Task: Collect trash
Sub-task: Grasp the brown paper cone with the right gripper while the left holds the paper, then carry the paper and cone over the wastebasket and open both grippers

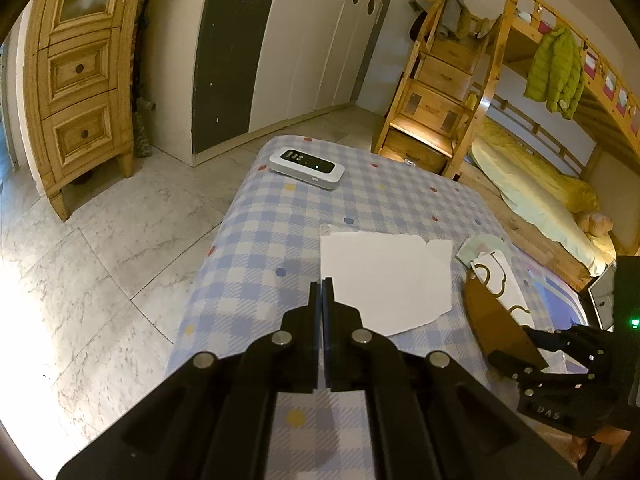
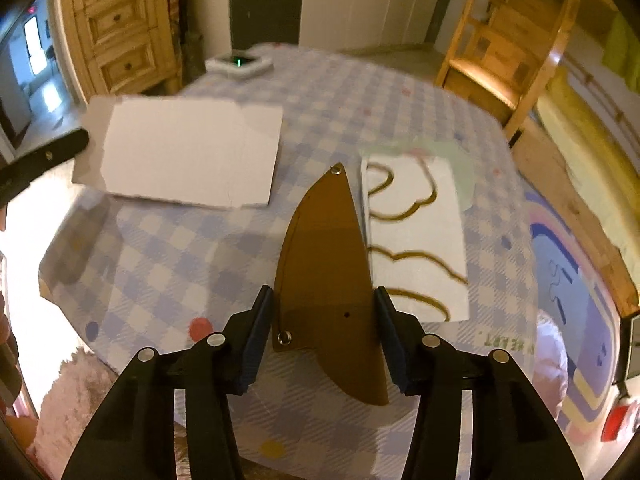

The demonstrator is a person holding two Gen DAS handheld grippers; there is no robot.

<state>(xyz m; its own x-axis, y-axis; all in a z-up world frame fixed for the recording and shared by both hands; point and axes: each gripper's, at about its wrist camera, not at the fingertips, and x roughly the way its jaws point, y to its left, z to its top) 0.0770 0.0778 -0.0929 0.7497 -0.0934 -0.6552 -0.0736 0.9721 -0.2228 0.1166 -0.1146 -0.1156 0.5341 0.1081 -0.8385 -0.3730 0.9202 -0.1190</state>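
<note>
The right gripper [image 2: 323, 336] has its fingers spread on either side of a brown, fin-shaped leather piece [image 2: 326, 276], and both blue pads look pressed to its edges, so it appears to be gripping it; the piece points away from the gripper over the checked blue-and-white tablecloth [image 2: 168, 256]. Just right of the brown piece, edge to edge with it, lies a white wrapper with gold looping lines [image 2: 416, 240], and a pale green scrap [image 2: 460, 168] shows from under the wrapper's far side.

The left gripper [image 1: 322, 292] hovers over the tablecloth [image 1: 256, 248] with its fingers clenched together, holding nothing that I can see. Its tip sits at the near left edge of a torn white sheet of cardboard [image 1: 384, 276], which lies flat to the left of the brown piece [image 1: 496, 320]; whether the tip touches the sheet I cannot tell. From the right gripper's side, the sheet [image 2: 188, 160] shows a greyish torn margin at its left.

Farther along the cloth, beyond the sheet, sits a small white device with a dark screen and a green light [image 1: 306, 166]. Past the table stand a pine drawer cabinet [image 1: 80, 92], white wardrobe doors [image 1: 320, 52], and a wooden bunk bed [image 1: 520, 80] with a green jacket [image 1: 554, 70] hung on its rail.
</note>
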